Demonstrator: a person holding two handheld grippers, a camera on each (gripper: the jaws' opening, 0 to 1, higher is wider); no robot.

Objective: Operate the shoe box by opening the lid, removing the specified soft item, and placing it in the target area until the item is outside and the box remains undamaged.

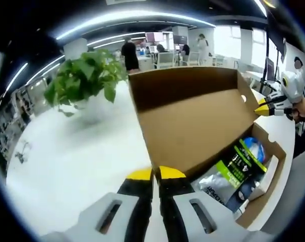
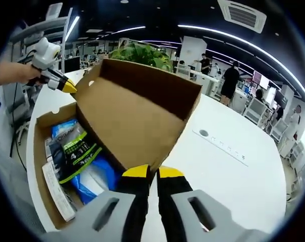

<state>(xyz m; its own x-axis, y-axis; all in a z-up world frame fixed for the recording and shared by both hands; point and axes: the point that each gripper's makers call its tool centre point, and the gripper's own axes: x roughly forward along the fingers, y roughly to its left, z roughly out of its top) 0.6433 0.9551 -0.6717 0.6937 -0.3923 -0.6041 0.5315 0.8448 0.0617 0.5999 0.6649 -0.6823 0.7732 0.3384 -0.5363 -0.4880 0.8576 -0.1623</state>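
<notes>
A brown cardboard shoe box [image 1: 265, 194] [image 2: 39, 128] lies on a white table, its lid [image 1: 192, 121] [image 2: 137, 121] raised upright. Inside it lie a green-and-black packet [image 1: 238, 164] [image 2: 74, 148], a blue-and-white plastic bag [image 1: 254, 147] [image 2: 94, 176] and a silvery pouch [image 1: 212, 181]. My left gripper [image 1: 156, 174] [image 2: 67, 86] is shut on one lower corner of the lid. At the opposite corner, my right gripper [image 2: 154, 172] [image 1: 265, 108] pinches the lid's edge the same way.
A leafy potted plant [image 1: 86, 75] [image 2: 142, 53] stands on the white table [image 1: 66, 166] [image 2: 233, 176] behind the box. A socket strip [image 2: 223, 143] is set into the tabletop. Several people stand among desks far back. A hand [image 2: 11, 73] holds the left gripper.
</notes>
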